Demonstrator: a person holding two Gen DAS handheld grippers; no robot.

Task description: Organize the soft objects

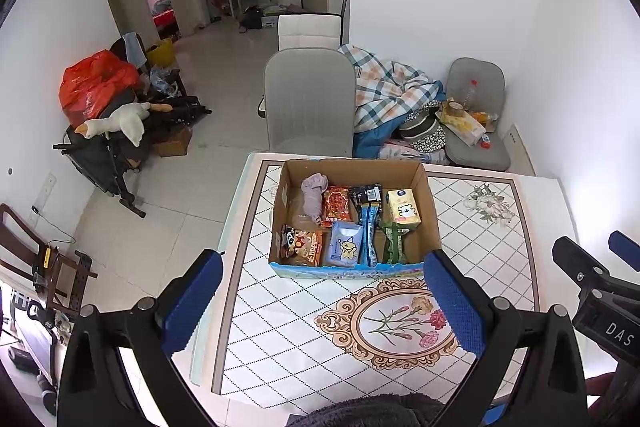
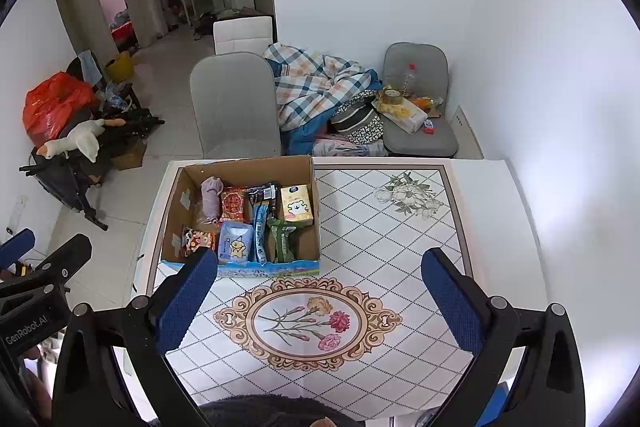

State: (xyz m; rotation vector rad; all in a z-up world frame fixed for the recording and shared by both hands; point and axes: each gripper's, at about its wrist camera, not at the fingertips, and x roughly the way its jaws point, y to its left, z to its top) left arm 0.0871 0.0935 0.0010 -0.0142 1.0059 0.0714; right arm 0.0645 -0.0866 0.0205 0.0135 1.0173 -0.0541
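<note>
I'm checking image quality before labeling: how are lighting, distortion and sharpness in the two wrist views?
Left wrist view: even daylight, strong fisheye bending at the table edges, black corner vignette; cardboard box contents sharp, the open left gripper crisp. Right wrist view: same curvature, a soft bright patch on the white wall at right, the box sharp, the open right gripper in focus.

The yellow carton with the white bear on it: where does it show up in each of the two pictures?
Left wrist view: the yellow carton with a white bear stands in the far right corner of the brown cardboard box, just right of picture centre.
Right wrist view: the same carton sits left of centre, again in that corner.
Shared landmark: the oval flower medallion on the table.
</note>
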